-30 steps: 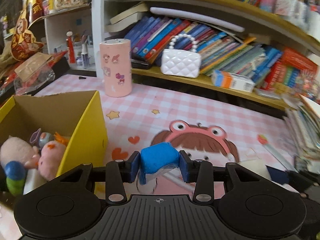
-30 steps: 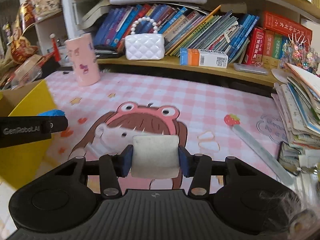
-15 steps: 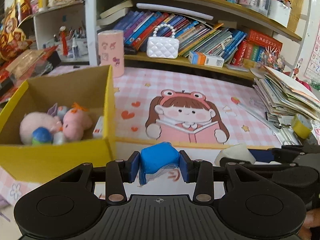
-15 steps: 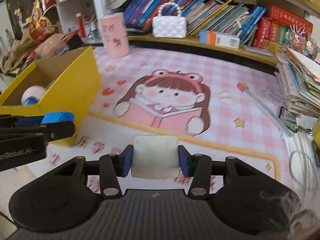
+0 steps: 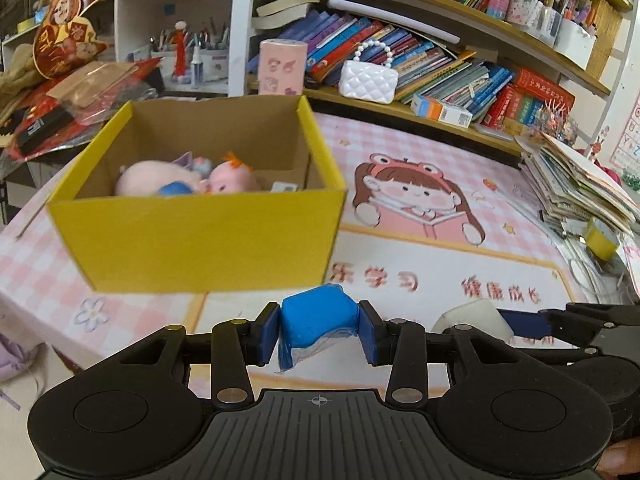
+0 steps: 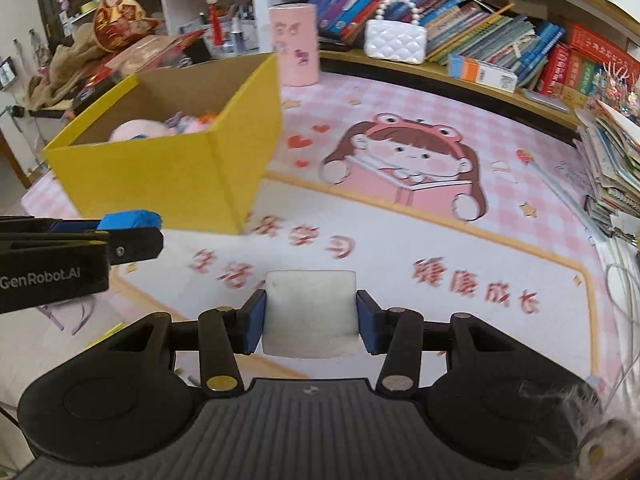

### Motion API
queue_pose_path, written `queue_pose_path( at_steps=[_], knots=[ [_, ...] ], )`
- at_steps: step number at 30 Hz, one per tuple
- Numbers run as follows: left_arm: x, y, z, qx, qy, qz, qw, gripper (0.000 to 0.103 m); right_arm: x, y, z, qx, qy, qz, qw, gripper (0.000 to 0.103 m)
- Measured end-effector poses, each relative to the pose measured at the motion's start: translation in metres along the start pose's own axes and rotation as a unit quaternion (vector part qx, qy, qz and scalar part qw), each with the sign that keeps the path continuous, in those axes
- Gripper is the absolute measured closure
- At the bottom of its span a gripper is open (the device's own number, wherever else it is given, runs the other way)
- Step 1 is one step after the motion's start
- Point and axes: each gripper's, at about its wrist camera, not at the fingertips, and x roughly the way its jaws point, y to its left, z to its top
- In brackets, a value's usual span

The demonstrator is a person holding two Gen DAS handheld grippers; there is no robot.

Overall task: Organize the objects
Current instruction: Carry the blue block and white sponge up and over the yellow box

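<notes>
My left gripper is shut on a blue block with a scrap of clear wrap under it. It hangs in front of the near wall of a yellow cardboard box. Pink plush toys and a blue ball lie inside that box. My right gripper is shut on a white block, over the near part of the pink desk mat. In the right wrist view the left gripper with the blue block shows at the left, beside the yellow box.
A pink cylinder holder and a white quilted purse stand at the back by shelves of books. A pile of booklets and a yellow tape roll sit at the right edge. Clutter fills the left side.
Both grippers have pulled back toward the near edge of the desk, each still holding its block. The whole yellow box and the mat's front border now show.
</notes>
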Motion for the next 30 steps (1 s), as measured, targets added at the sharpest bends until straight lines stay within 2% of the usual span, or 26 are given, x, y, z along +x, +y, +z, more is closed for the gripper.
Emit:
queue_pose_path(
  at_steps=[15,30],
  knots=[
    [-0.056,0.064,-0.038,-0.006,-0.011,0.016,0.9998,0.064,-0.02,0.088,-0.031,-0.014,-0.009,0.023,1.0,0.059],
    [-0.083,0.108,-0.047,-0.046,-0.037,0.032,0.9978,0.064,-0.031,0.143,-0.027,-0.069,-0.024,0.043,0.996,0.059]
  ],
)
